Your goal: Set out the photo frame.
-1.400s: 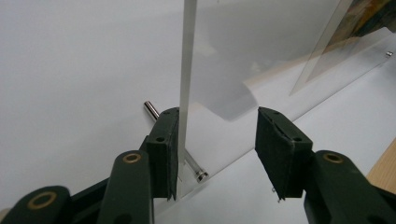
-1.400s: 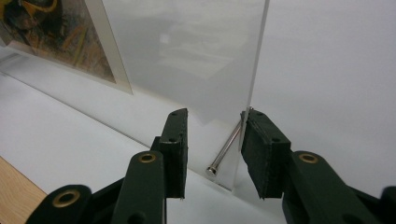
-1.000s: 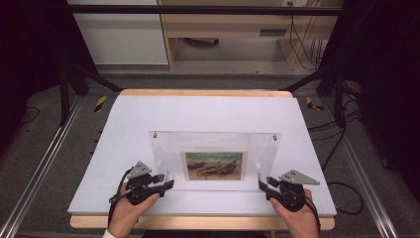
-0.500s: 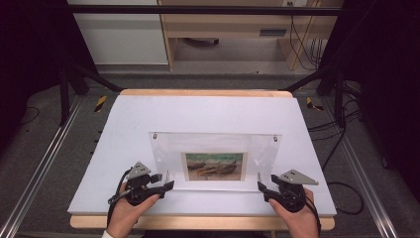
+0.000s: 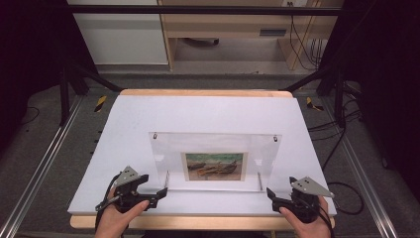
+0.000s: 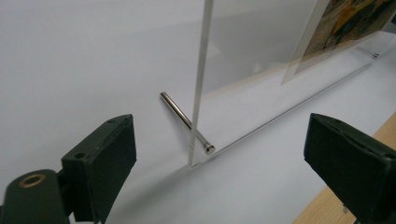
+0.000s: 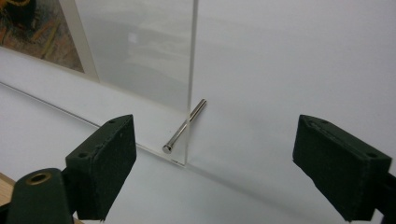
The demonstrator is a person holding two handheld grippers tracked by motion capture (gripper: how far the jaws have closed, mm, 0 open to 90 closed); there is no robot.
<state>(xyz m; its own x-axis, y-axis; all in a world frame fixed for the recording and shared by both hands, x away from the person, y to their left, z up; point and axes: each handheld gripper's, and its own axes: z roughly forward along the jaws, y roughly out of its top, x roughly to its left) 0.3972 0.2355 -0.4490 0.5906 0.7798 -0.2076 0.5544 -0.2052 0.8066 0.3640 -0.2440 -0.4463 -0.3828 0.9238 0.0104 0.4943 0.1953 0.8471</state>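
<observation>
A clear acrylic picture frame (image 5: 215,148) stands upright on the white table (image 5: 208,114), holding a small painting of boats (image 5: 215,165). Two metal pins pass through its lower corners as feet. My left gripper (image 5: 158,193) is open just off the frame's lower left corner. In the left gripper view its jaws (image 6: 220,140) stand wide apart around the pane's edge (image 6: 201,70) and one pin (image 6: 187,122), touching neither. My right gripper (image 5: 271,194) is open at the lower right corner. Its jaws (image 7: 212,135) likewise bracket the pane's edge (image 7: 191,70) and the other pin (image 7: 184,126).
The wooden front edge of the table (image 5: 198,222) runs just under both hands. Dark floor, metal rails (image 5: 44,163) and cables lie to either side. A wooden bench (image 5: 223,25) stands beyond the table's far edge.
</observation>
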